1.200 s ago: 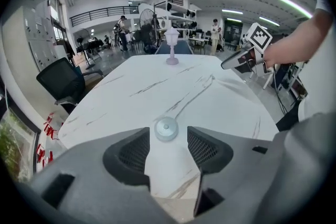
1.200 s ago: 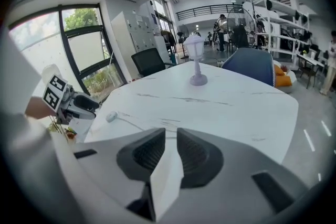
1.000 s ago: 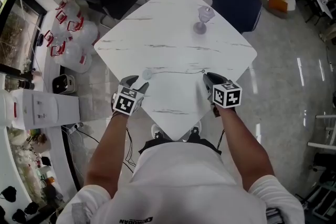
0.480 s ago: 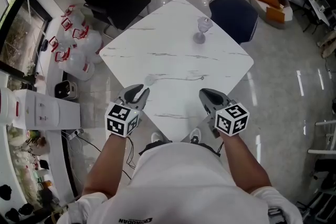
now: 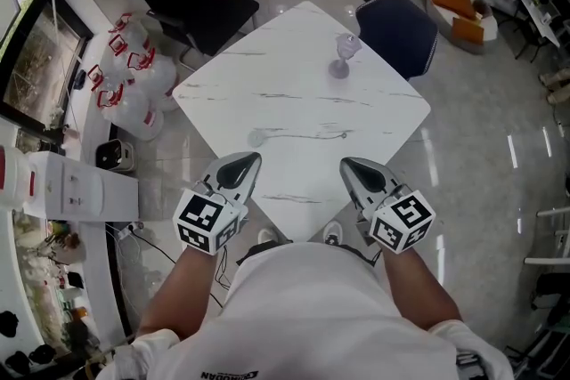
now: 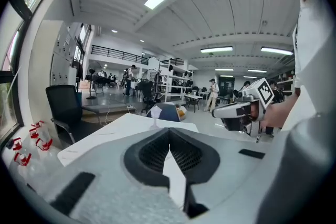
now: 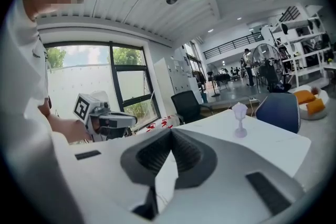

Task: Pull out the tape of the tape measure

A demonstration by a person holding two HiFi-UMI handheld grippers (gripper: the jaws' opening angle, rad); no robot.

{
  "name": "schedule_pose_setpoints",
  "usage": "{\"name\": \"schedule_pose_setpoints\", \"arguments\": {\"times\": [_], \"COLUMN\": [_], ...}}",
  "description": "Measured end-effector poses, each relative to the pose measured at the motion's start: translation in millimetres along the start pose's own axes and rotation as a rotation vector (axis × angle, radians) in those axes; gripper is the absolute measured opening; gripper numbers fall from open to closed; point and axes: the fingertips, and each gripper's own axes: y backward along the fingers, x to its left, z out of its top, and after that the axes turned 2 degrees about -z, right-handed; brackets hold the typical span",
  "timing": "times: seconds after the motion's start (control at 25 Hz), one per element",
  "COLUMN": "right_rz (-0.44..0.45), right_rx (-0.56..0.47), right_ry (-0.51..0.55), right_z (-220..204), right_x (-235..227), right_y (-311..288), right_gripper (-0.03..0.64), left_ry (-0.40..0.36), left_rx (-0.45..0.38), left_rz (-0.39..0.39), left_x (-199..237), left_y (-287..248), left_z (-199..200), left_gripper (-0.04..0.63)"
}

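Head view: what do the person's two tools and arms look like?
The left tool and right tool are pale grey shells with dark ribbed pads, each carrying a white cube with black square markers. The person wears a white short-sleeved T-shirt.

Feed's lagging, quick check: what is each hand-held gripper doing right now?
Left hand-held gripper: jaws just closed together, nothing between them.
Right hand-held gripper: closed, empty.

A small round pale-grey tape-measure case (image 5: 256, 138) lies flat on the white marbled desk (image 5: 267, 67), near its left front edge. Its thin tape (image 5: 303, 134) lies drawn out, stretching rightward across the desk in a nearly straight line to a small end tab.
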Motion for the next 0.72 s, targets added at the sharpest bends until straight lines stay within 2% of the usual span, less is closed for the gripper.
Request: {"name": "schedule_pose_setpoints", "arguments": {"times": [0.24,0.72], "right_rz": [-0.031,-0.032], "right_rx": [-0.004,0.048], "right_ry": [0.03,0.018], "right_z": [0.3,-14.6], "right_x": [-4.5,-9.5], "right_y": [1.2,2.3], "right_gripper": [0.005,0.005], "left_ry": [-0.031,-0.04], "left_rx": [0.0,0.035], "left_rz": [-0.035,0.0], "left_x": [-21.8,-16.0], "left_y": [-2.7,-1.1], "left_z": [0.5,-4.1], "left_gripper": [0.009,0.009]}}
